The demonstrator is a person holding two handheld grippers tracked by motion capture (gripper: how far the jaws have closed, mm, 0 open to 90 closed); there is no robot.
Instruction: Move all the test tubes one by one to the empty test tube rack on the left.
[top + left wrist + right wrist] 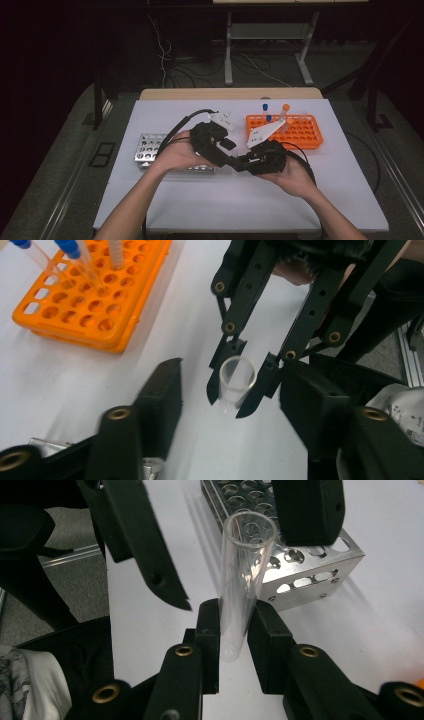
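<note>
1. The clear test tube (243, 585) is a plain glass-like cylinder, open and uncapped at its round rim, rounded at its closed bottom, and looks empty; the metal rack shows through its wall.
2. The right gripper (234, 625) pinches the tube's lower part between its two black pads, so the tube stands up out of the jaws and tilts slightly toward 1 o'clock in the right gripper view.
3. In the left gripper view the tube's open mouth (238, 374) faces the camera, held between the right gripper's jaw tips.
4. The left gripper (227, 390) has its jaws spread on either side of the tube's upper end, at 9 and 3 o'clock of it, without touching the glass.
5. In the high view both grippers meet above the middle of the white table (350, 200), tube hidden among them.
6. The silver metal rack (300, 565) lies beyond the tube at 1 o'clock in the right gripper view.
7. The orange rack (300, 132) sits at 1 o'clock of the hands in the high view, holding blue-capped and orange-capped tubes (265, 111).
</note>
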